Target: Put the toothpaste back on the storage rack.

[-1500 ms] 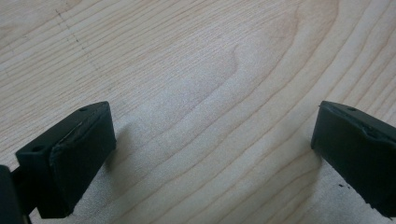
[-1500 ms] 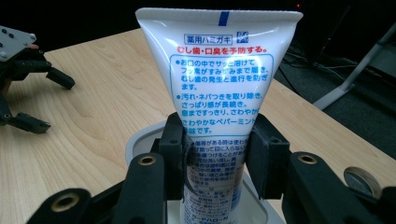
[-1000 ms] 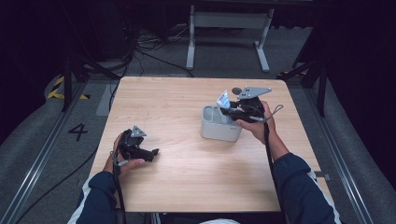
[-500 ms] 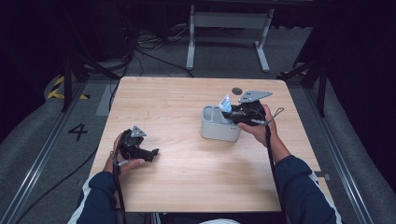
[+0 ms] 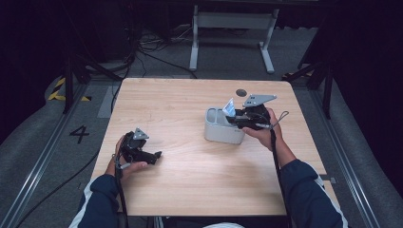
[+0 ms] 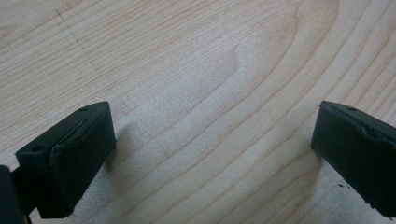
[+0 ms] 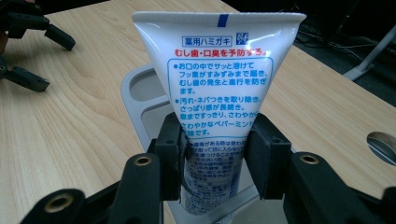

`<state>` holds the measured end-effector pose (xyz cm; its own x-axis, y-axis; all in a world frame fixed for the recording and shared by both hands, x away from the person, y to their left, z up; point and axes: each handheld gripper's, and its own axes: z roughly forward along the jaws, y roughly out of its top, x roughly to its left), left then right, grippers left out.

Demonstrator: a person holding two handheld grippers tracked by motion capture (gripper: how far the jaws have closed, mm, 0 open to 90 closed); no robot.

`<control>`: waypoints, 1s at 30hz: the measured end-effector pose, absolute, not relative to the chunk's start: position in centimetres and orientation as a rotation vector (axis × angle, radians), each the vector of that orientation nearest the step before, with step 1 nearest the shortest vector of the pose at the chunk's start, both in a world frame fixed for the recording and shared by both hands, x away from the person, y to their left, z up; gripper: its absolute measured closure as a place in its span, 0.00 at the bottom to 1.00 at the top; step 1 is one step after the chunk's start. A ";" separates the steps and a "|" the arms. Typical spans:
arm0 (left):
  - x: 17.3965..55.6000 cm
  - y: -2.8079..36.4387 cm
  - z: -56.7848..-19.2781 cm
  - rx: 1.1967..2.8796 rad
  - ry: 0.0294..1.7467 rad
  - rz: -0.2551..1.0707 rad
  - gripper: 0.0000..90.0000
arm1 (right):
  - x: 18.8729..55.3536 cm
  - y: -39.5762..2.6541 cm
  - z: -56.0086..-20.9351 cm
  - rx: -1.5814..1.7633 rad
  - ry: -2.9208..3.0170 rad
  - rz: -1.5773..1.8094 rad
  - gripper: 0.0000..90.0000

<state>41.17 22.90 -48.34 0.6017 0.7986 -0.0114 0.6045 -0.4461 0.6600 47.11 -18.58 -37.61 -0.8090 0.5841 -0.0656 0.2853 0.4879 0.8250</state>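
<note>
My right gripper is shut on a white toothpaste tube printed with blue and red Japanese text. The tube stands upright, flat crimped end up, its lower end inside a grey compartmented holder right of the table's middle. The pads press on the tube's lower half from both sides. My left gripper rests open near the table's left front, only bare wood between its jaws.
A dark round hole sits in the tabletop just behind the holder. A grey metal stand and cables lie on the floor beyond the table's far edge.
My right gripper has sunk slightly with the tube, toward the grey holder. The left gripper has not moved.
</note>
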 end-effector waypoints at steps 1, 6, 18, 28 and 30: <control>41.2 22.9 -48.3 2.201 1.103 0.401 0.00 | 47.1 -18.6 -37.6 0.731 2.400 1.237 0.68; 41.2 22.9 -48.3 2.202 1.103 0.401 0.00 | 47.0 -18.5 -37.7 0.722 2.404 1.254 0.67; 41.1 22.9 -48.3 2.201 1.100 0.404 0.00 | 46.5 -18.4 -37.5 0.710 2.395 1.285 0.71; 41.1 23.0 -48.3 2.206 1.097 0.407 0.00 | 46.3 -18.6 -37.4 0.705 2.386 1.278 0.67; 41.1 23.0 -48.3 2.204 1.097 0.406 0.00 | 46.2 -18.7 -37.3 0.704 2.385 1.276 0.66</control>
